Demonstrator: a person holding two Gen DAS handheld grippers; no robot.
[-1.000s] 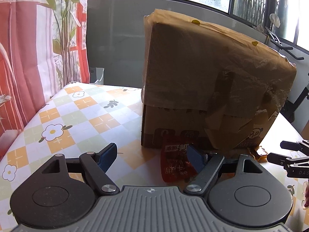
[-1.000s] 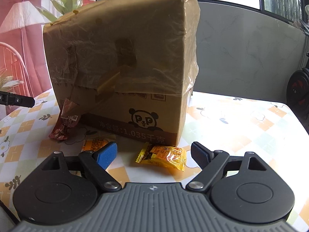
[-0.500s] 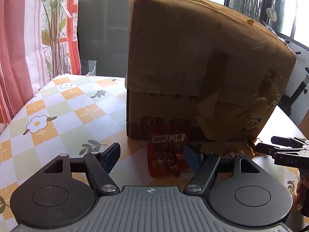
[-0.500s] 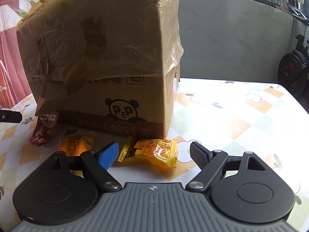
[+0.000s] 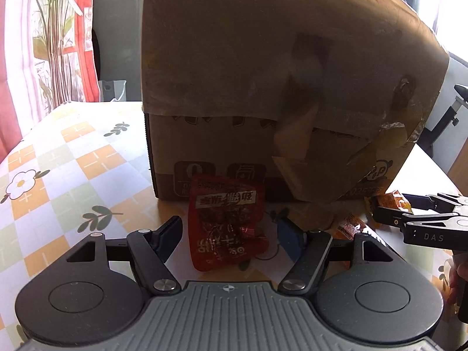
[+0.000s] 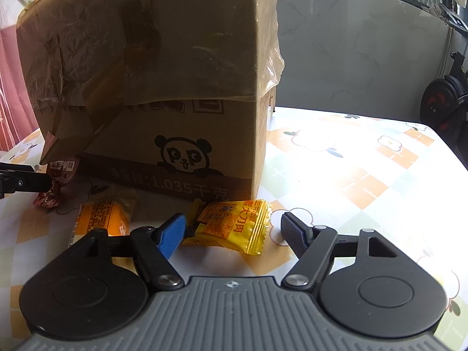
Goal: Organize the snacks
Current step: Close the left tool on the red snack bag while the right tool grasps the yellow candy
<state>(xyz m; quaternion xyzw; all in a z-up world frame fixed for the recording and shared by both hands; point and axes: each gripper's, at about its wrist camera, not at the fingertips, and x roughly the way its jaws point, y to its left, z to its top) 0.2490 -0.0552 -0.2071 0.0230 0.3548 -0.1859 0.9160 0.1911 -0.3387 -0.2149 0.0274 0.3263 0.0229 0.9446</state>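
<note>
A red snack packet (image 5: 228, 222) leans against the front of a big cardboard box (image 5: 263, 87). My left gripper (image 5: 228, 237) is open with the red packet between its fingers. A yellow snack packet (image 6: 231, 225) lies on the table by the box's corner (image 6: 204, 87), between the open fingers of my right gripper (image 6: 234, 231). An orange packet (image 6: 101, 222) lies just left of it, partly behind my left finger. The red packet (image 6: 57, 184) and the left gripper's tip (image 6: 23, 180) show at the far left. The right gripper (image 5: 409, 219) shows at the right in the left wrist view.
The table has a checked floral cloth (image 5: 73, 161). The taped box fills the middle of both views. The orange packets (image 5: 351, 225) lie right of the red one. Red curtains and a plant (image 5: 52, 44) stand at the left. An exercise bike (image 6: 444, 102) stands beyond the table's right edge.
Both grippers have moved forward and lower toward the box. The red packet now sits between the left fingers, and the yellow packet sits between the right fingers. Both stay open.
</note>
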